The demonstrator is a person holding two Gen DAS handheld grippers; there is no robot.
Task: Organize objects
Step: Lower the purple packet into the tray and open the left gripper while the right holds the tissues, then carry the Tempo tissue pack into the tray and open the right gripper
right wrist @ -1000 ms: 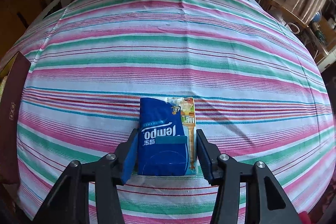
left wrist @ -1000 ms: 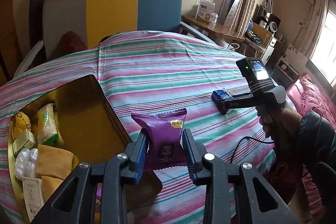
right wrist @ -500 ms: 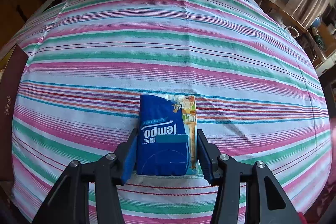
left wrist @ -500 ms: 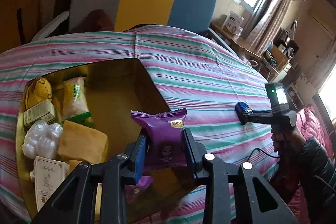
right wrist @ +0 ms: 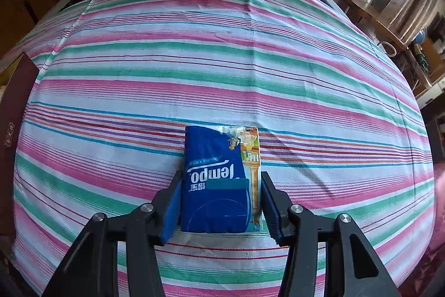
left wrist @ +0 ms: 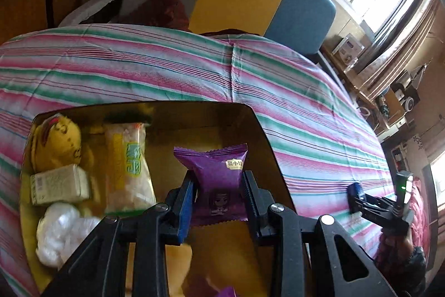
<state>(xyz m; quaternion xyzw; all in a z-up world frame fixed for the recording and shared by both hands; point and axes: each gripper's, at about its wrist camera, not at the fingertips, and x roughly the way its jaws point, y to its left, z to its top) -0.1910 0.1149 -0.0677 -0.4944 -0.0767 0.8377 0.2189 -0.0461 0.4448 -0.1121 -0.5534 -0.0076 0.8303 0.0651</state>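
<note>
Striped tablecloth point(right wrist: 222, 60) under both grippers. Gold box point(left wrist: 258, 127) below left gripper, open top, rim reaching ahead and to both sides. Inside box, left of fingers: yellow-green snack bag point(left wrist: 129, 166), yellow packet point(left wrist: 55, 144), pale carton point(left wrist: 58, 185), white wad point(left wrist: 61, 233). Left gripper point(left wrist: 218, 194) clamped on purple snack pouch point(left wrist: 217, 180), pouch upright over box. Right gripper point(right wrist: 219, 202) clamped on blue tissue pack point(right wrist: 217, 180), pack lying flat on cloth between fingers.
</note>
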